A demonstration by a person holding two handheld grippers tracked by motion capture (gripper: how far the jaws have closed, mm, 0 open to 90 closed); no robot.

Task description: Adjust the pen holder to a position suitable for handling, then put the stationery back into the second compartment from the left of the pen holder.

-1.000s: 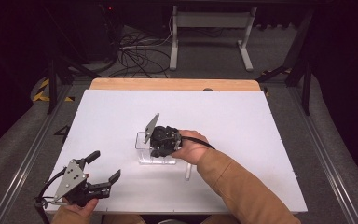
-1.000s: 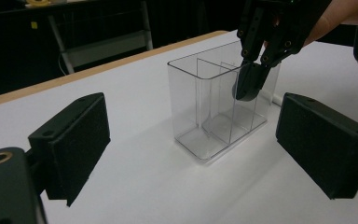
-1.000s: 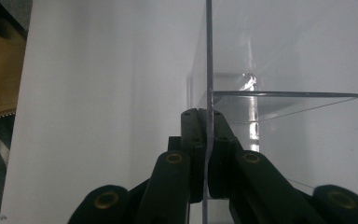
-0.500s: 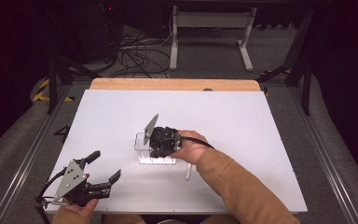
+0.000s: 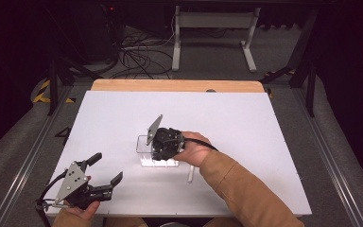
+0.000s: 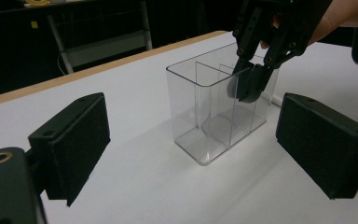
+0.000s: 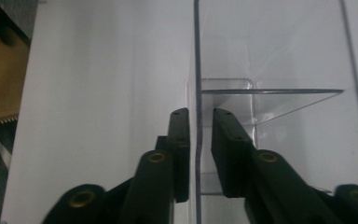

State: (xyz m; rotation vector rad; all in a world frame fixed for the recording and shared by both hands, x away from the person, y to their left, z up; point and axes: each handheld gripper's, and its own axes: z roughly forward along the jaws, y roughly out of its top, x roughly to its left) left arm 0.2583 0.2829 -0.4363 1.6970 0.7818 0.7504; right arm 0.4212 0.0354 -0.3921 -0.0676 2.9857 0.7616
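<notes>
A clear plastic box (image 5: 144, 144) with inner dividers stands upright in the middle of the white table (image 5: 246, 123). My right gripper (image 5: 164, 145) comes down on it from above. Its jaws straddle one thin wall of the box (image 7: 270, 93), one jaw inside and one outside. In the right gripper view the right gripper (image 7: 200, 112) has its left jaw against the wall and a narrow gap on the other side. My left gripper (image 5: 108, 167) hovers open and holding nothing near the table's front left corner. The left gripper view looks between the left gripper's (image 6: 193, 140) jaws at the box (image 6: 205, 116) and the right gripper (image 6: 247, 88).
A thin white stick (image 5: 190, 174) lies on the table beside the right forearm (image 5: 236, 184). A wooden strip (image 5: 175, 85) runs along the table's far edge. Beyond it are a stand's legs (image 5: 212, 28) and cables (image 5: 137, 56) on the floor.
</notes>
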